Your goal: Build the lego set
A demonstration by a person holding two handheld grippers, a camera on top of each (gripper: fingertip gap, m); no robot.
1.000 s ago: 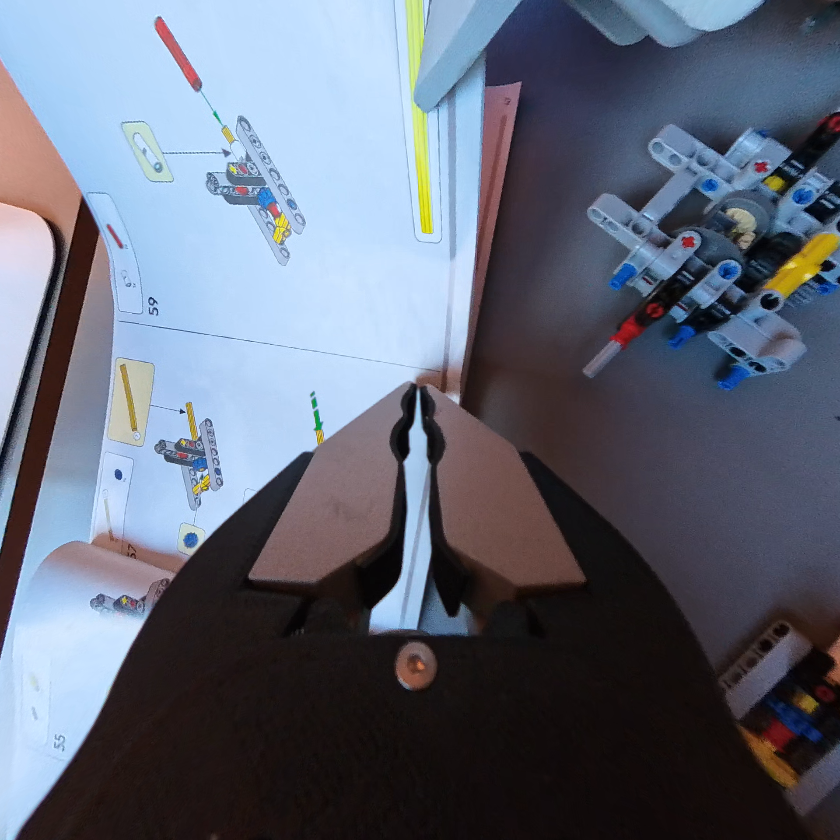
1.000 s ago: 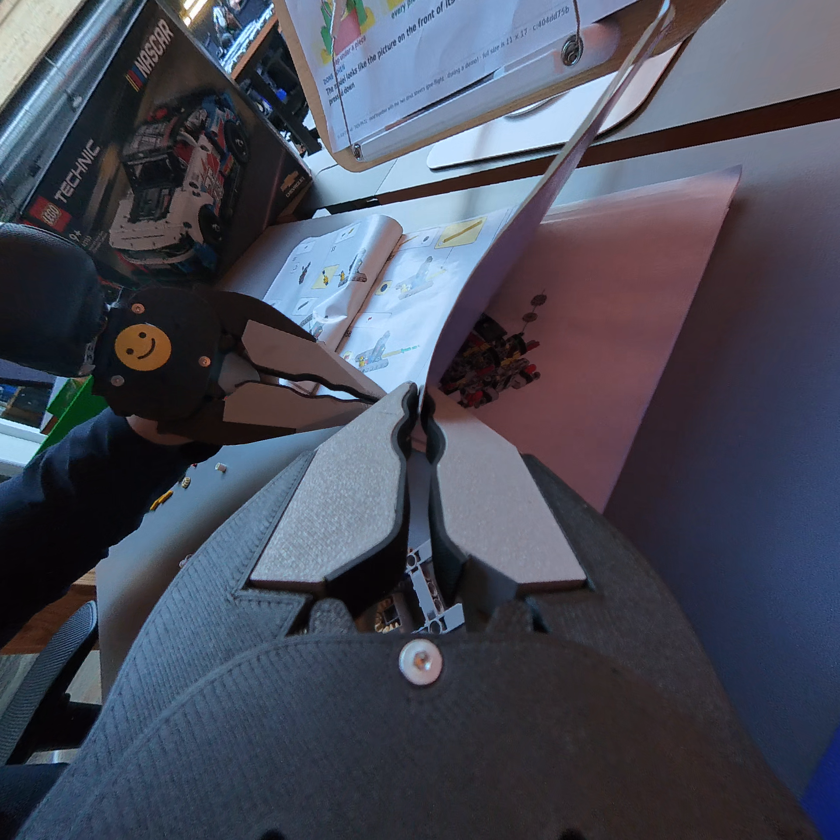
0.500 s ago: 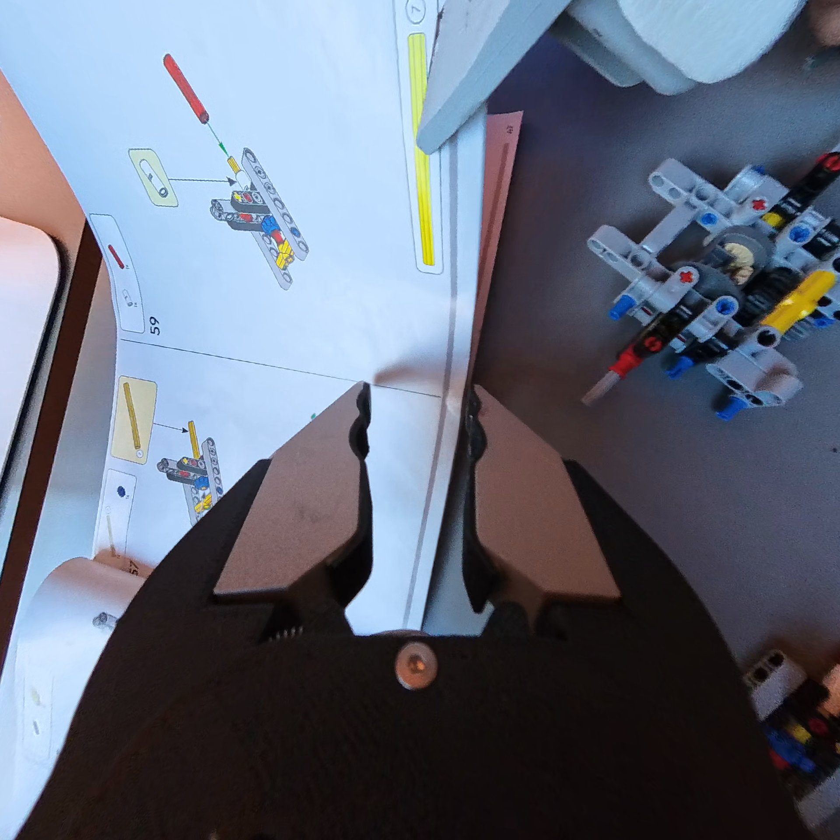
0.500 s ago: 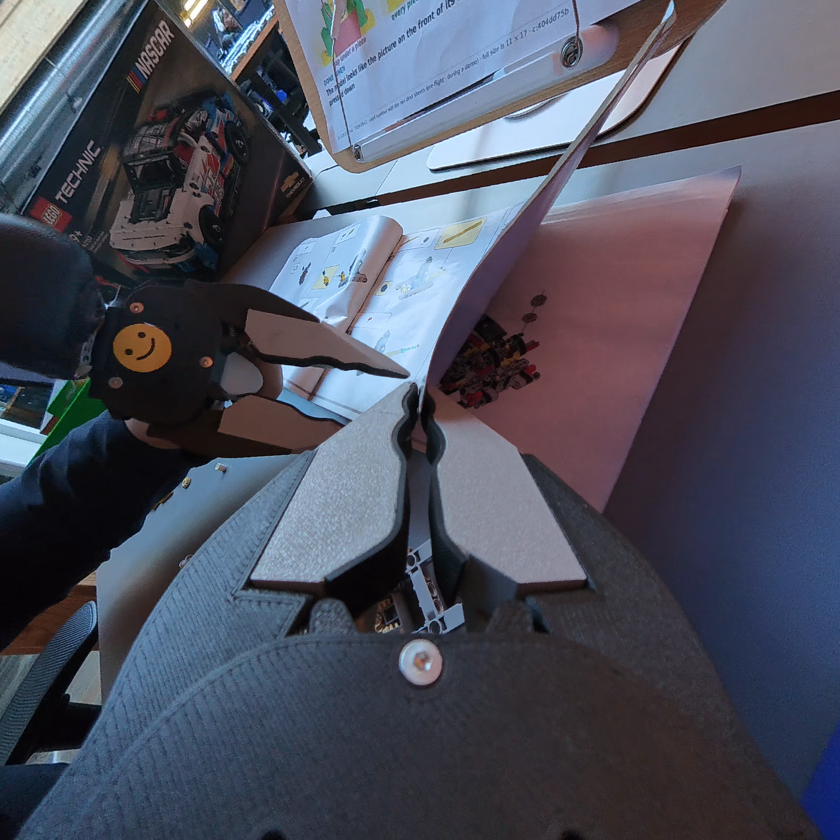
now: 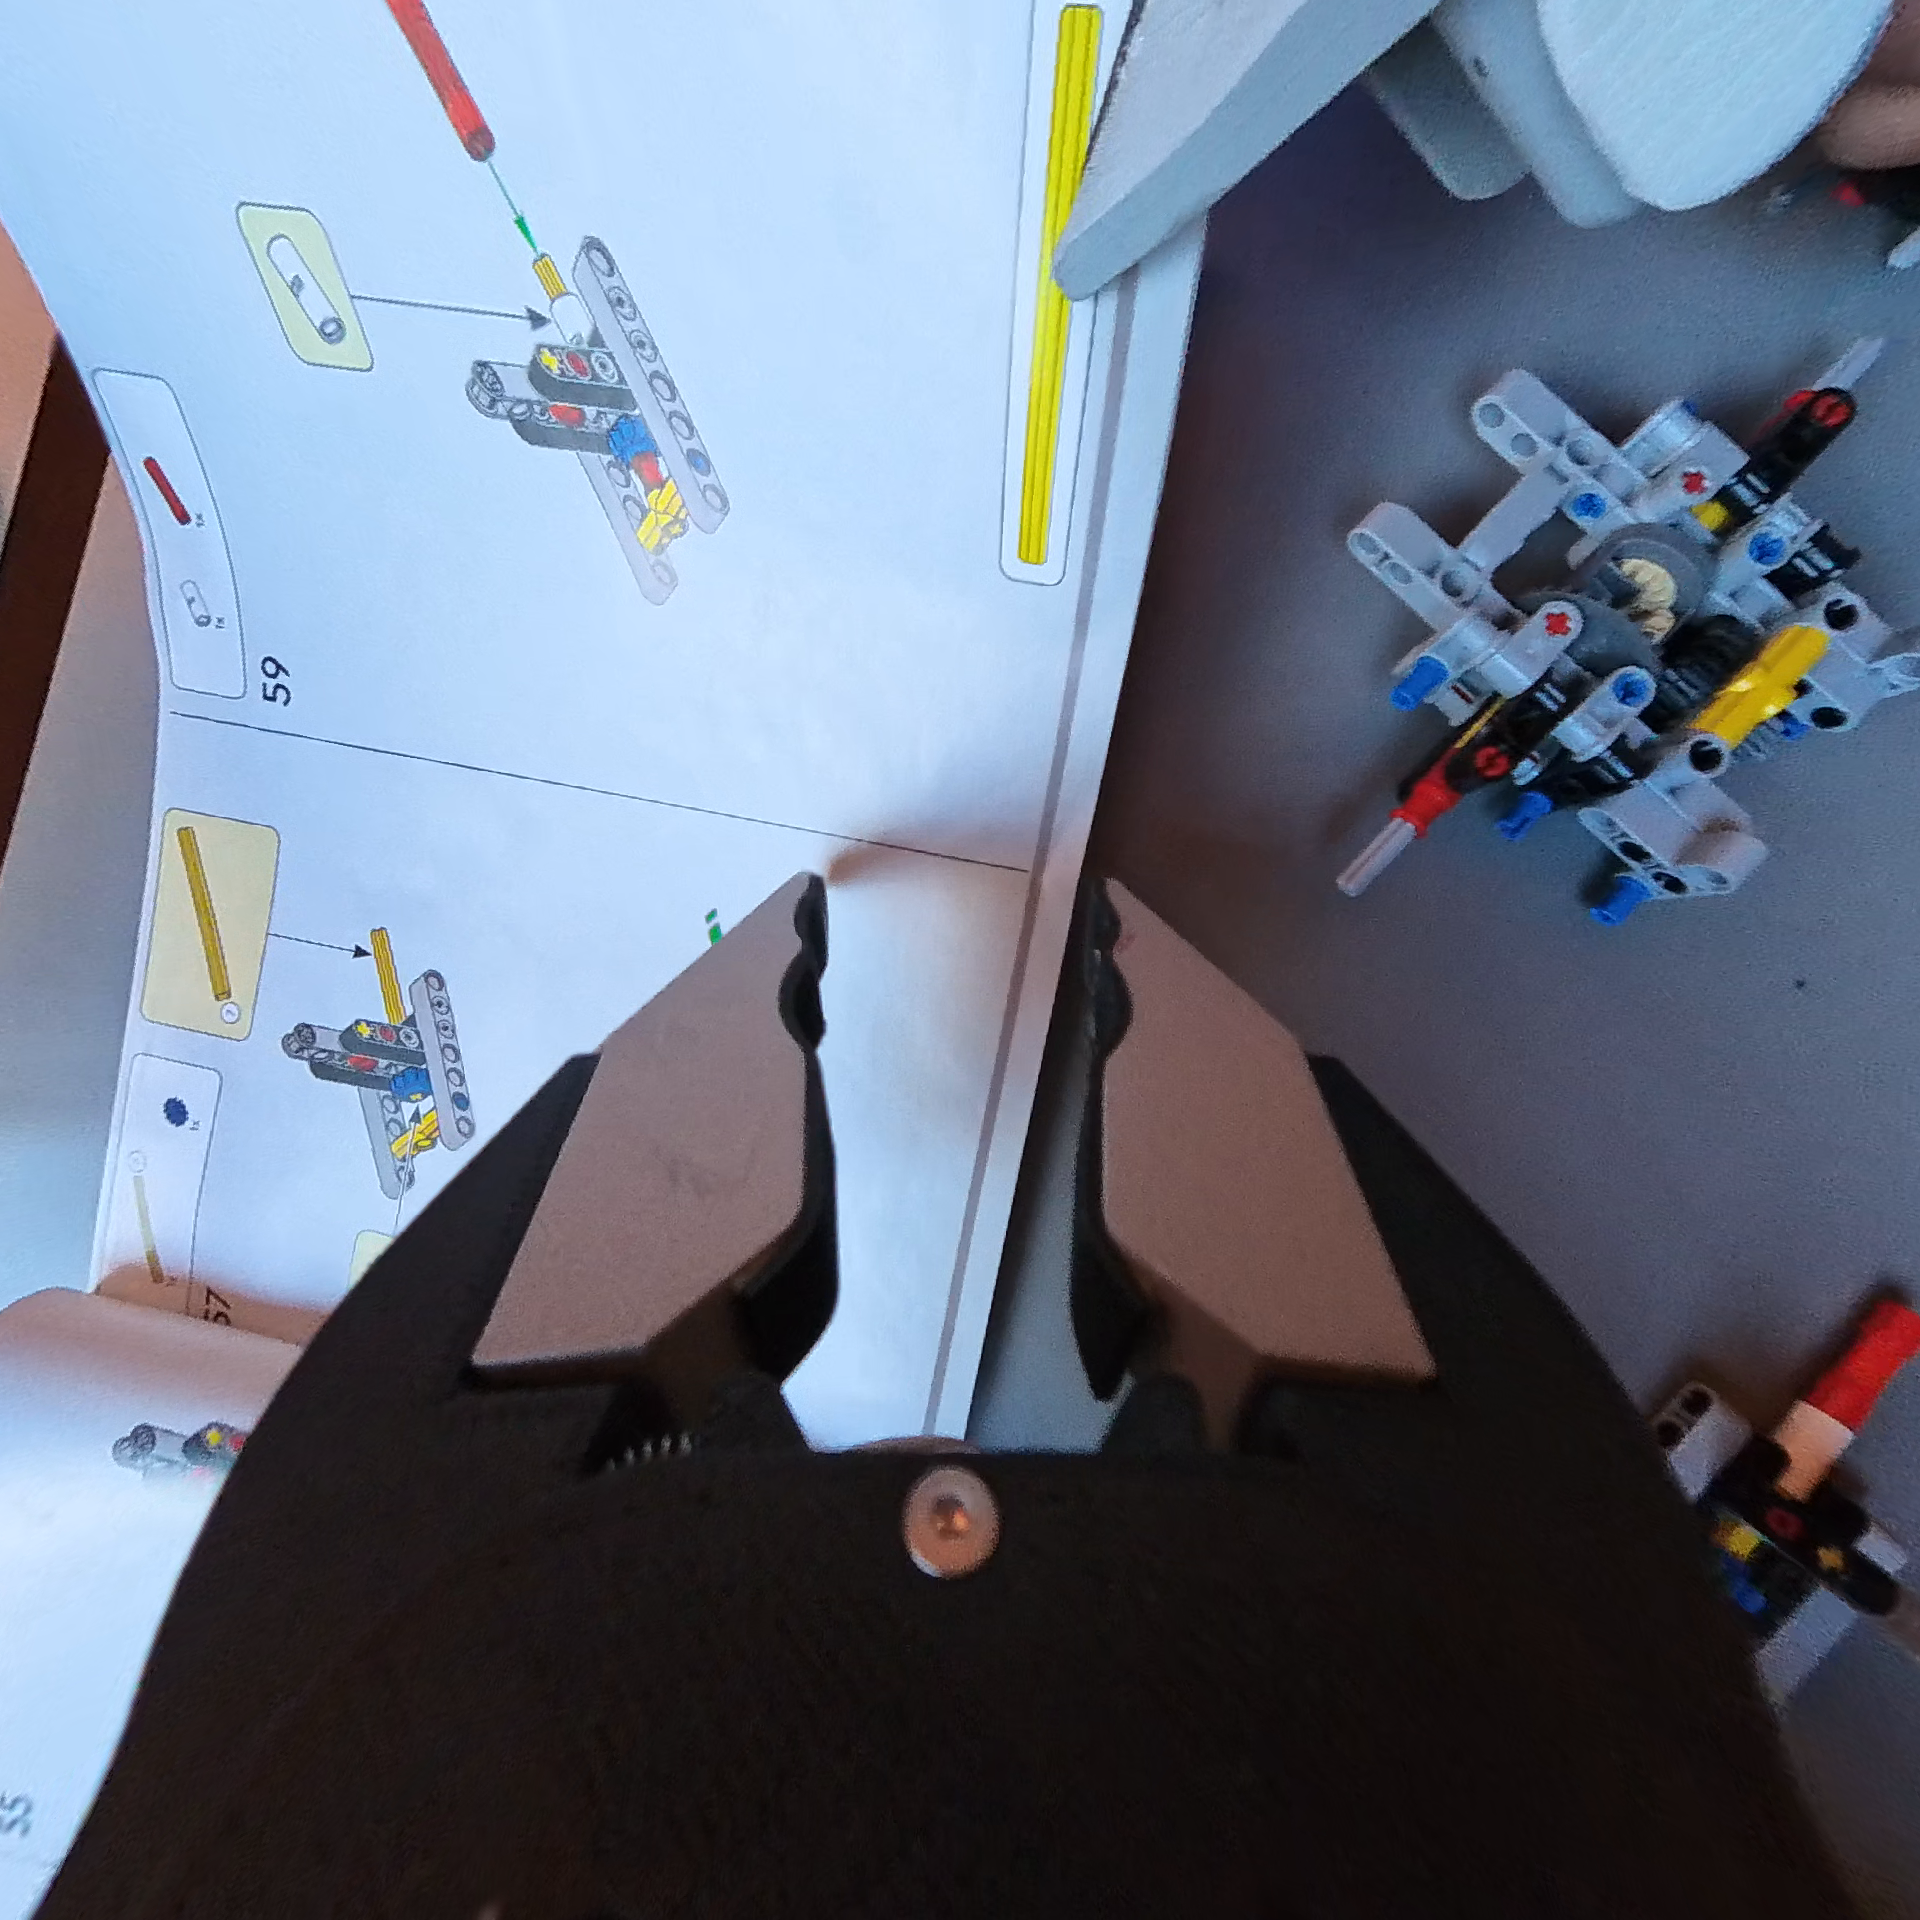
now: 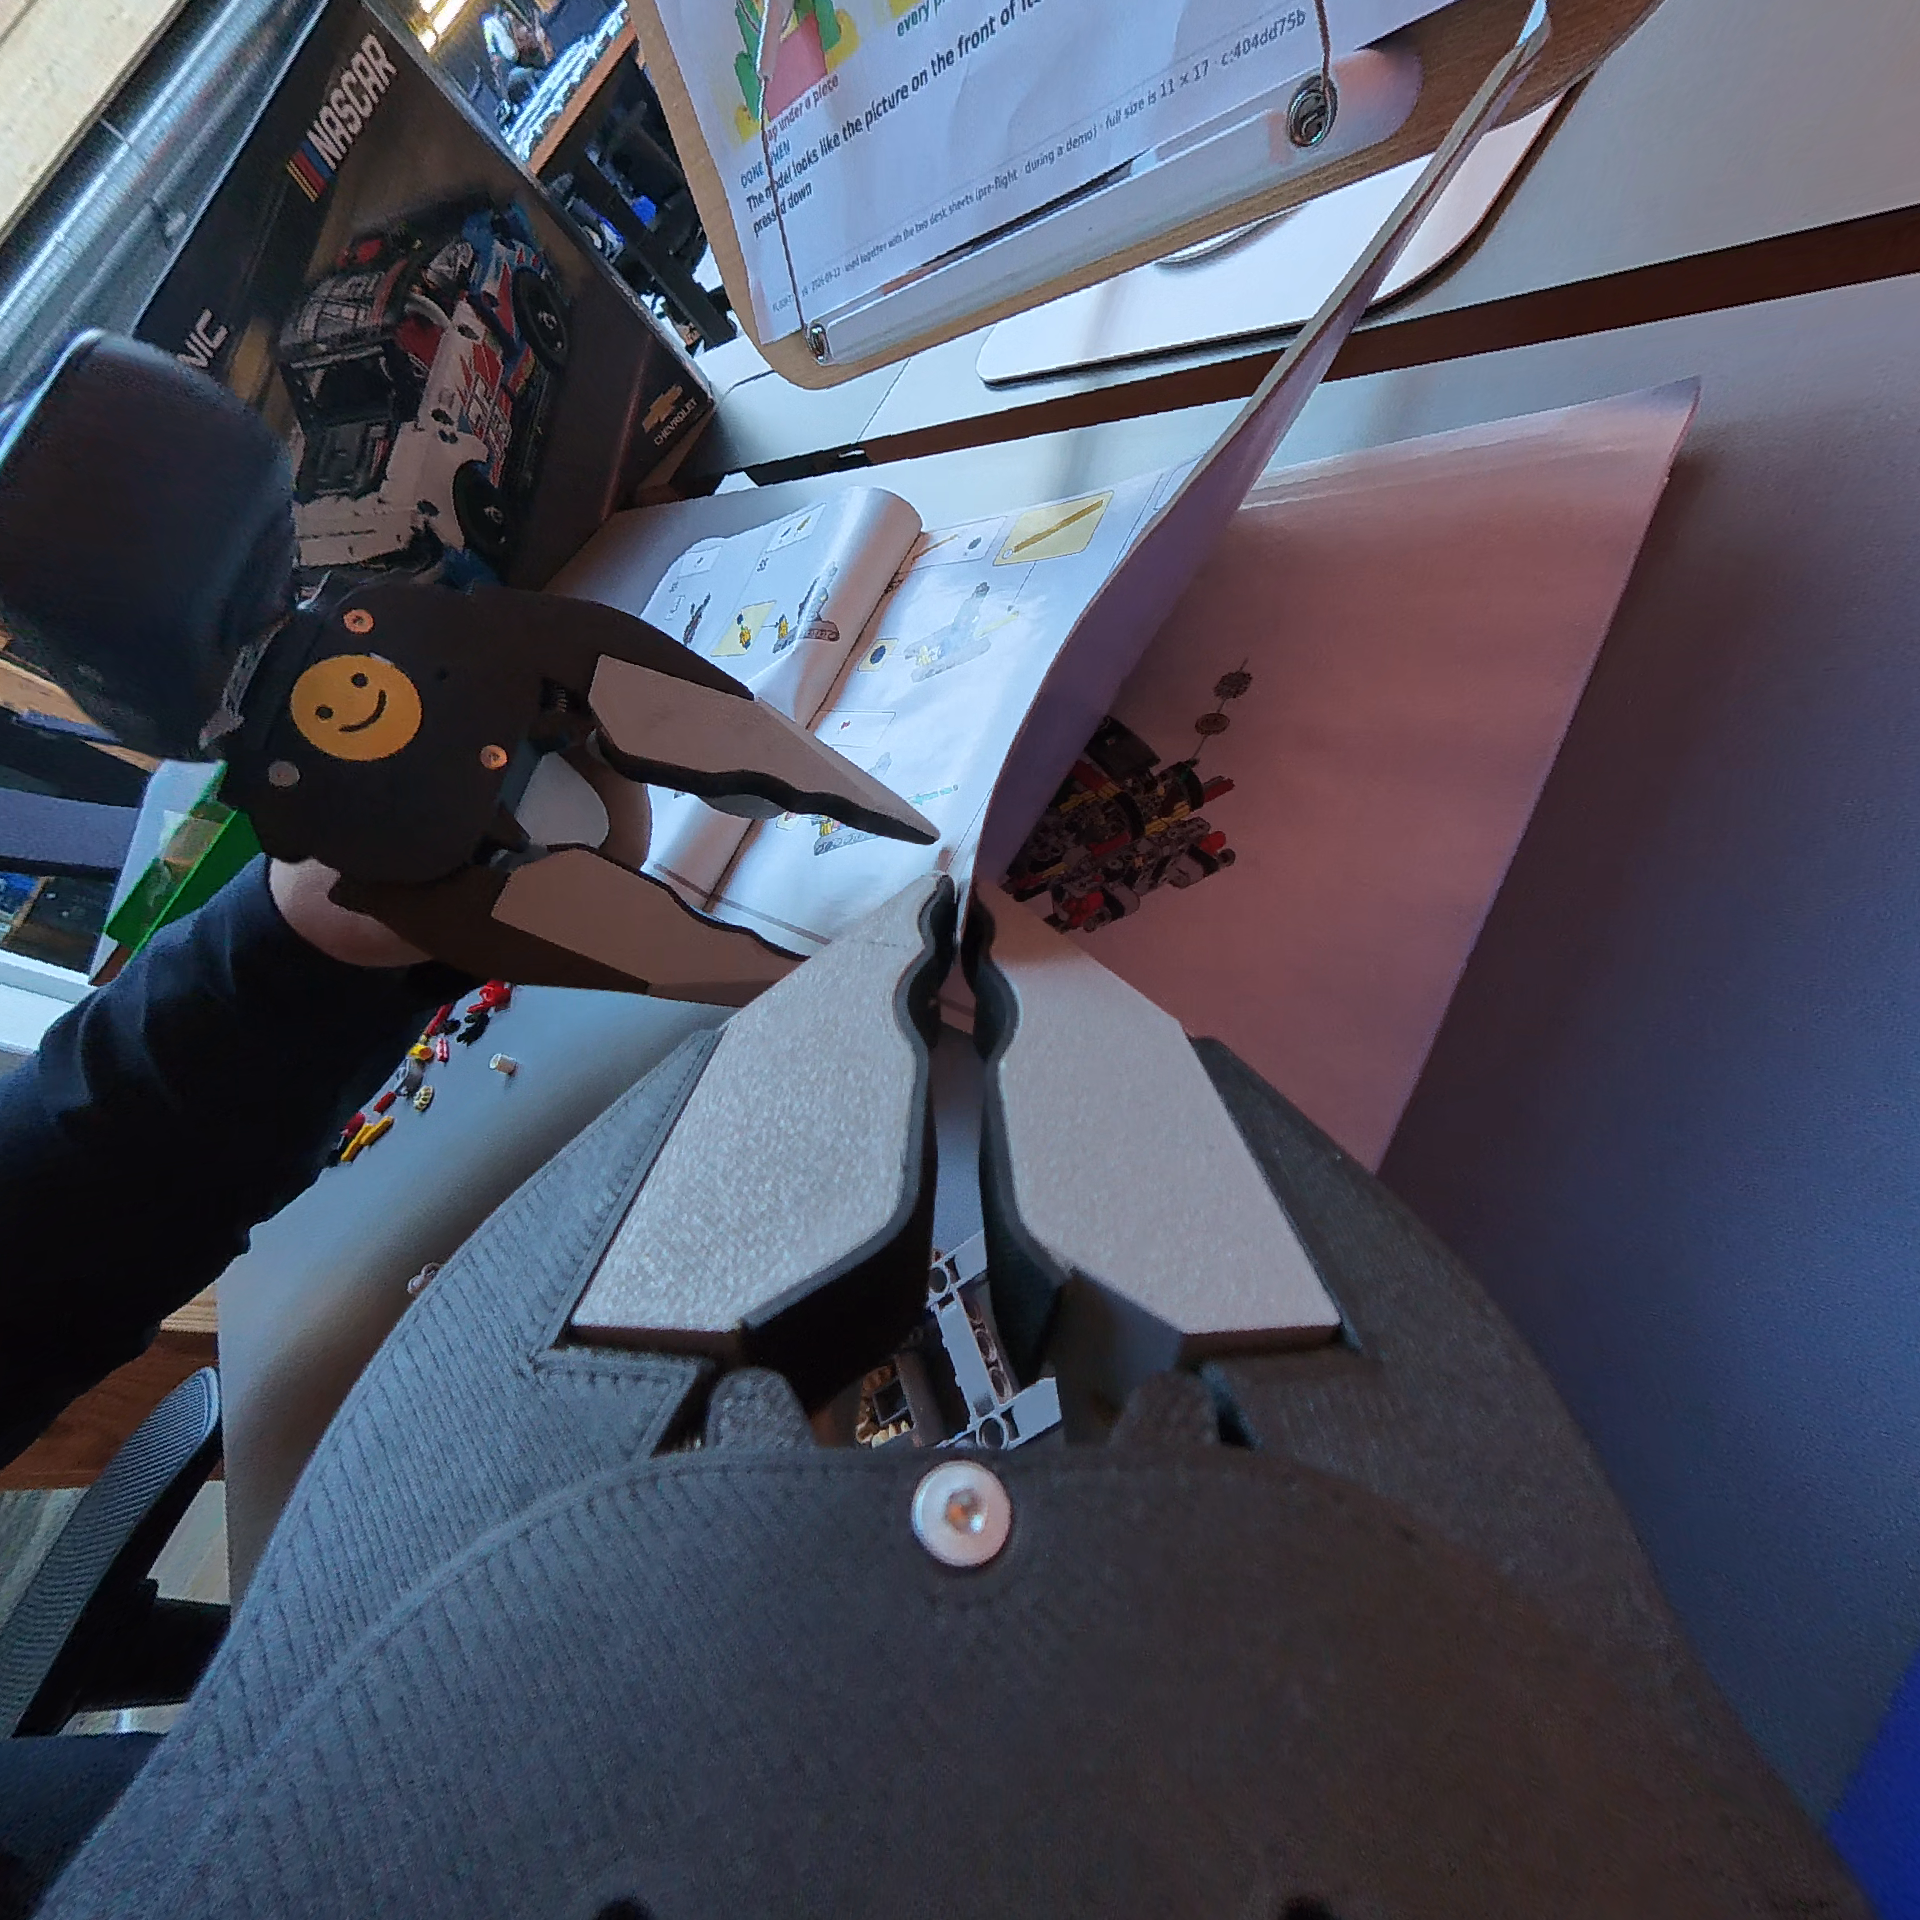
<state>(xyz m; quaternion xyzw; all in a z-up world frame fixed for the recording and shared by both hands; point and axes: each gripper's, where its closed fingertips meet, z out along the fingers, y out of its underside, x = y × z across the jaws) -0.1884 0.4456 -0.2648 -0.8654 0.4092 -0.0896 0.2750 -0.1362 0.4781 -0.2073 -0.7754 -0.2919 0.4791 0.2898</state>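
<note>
An open instruction booklet (image 5: 623, 644) lies on the grey table (image 5: 1455, 1143). My left gripper (image 5: 956, 904) is open. The edge of a white page (image 5: 935, 1091) runs between its fingers, and the pads stand apart from it. My right gripper (image 6: 951, 914) is shut on the lower edge of that lifted page (image 6: 1195, 623) and holds it curved up off the booklet. In the right wrist view the left gripper (image 6: 862, 894) shows open right beside the pinch. One right finger (image 5: 1143, 156) shows at the top of the left wrist view.
A partly built brick assembly (image 5: 1642, 644) sits on the table to the right of the booklet, with more bricks (image 5: 1787, 1496) nearer. Small loose pieces (image 6: 416, 1081) lie at the left. A kit box (image 6: 416, 312) and a clipboard (image 6: 1039, 156) stand behind.
My left gripper, shut on the page edge a second ago, has opened and let it go. My right gripper stays shut on the page, which is still lifted.
</note>
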